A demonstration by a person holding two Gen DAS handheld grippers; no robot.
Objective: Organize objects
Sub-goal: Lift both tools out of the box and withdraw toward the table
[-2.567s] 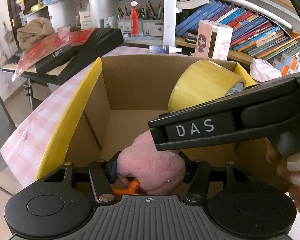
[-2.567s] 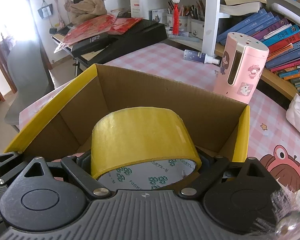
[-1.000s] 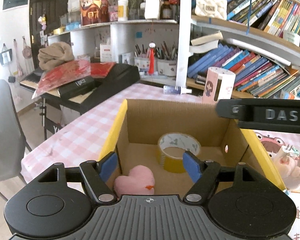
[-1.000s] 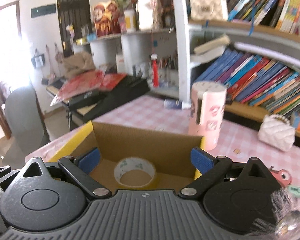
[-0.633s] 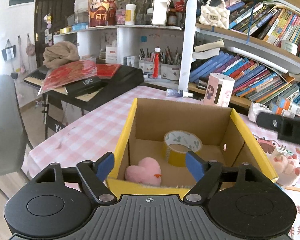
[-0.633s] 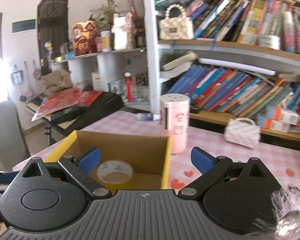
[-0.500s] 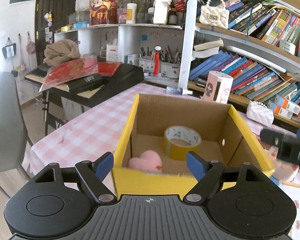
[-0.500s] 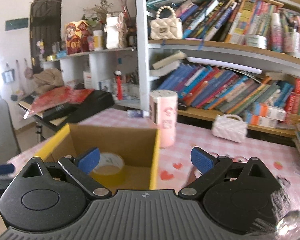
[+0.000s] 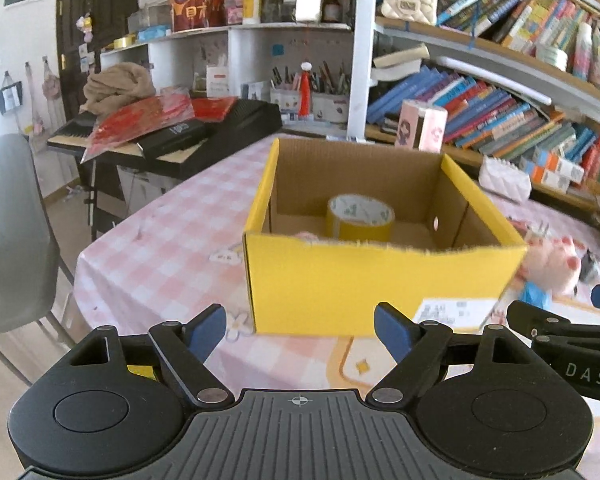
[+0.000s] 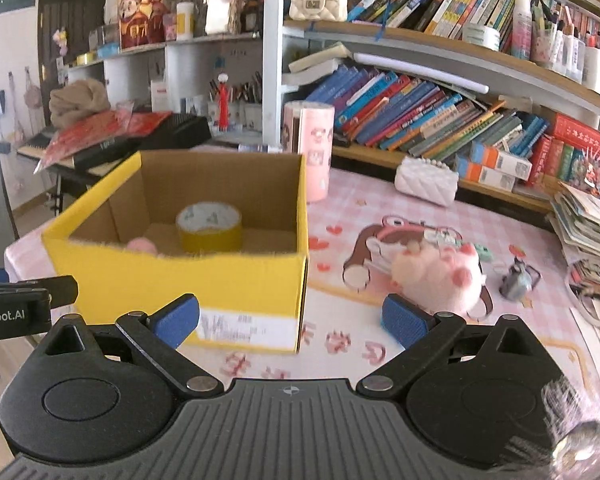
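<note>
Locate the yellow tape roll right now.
In both wrist views, the yellow tape roll lies flat on the floor of the yellow cardboard box, near its back wall, right of the pink plush.

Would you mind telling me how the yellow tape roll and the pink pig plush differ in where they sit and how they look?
The yellow tape roll lies flat inside the yellow cardboard box; the pink pig plush lies outside it on the pink tablecloth, to the box's right. The tape roll is a smooth rigid ring with an open core; the plush is fuzzy and rounded. Neither is held: both the left gripper and right gripper are open and empty.
</note>
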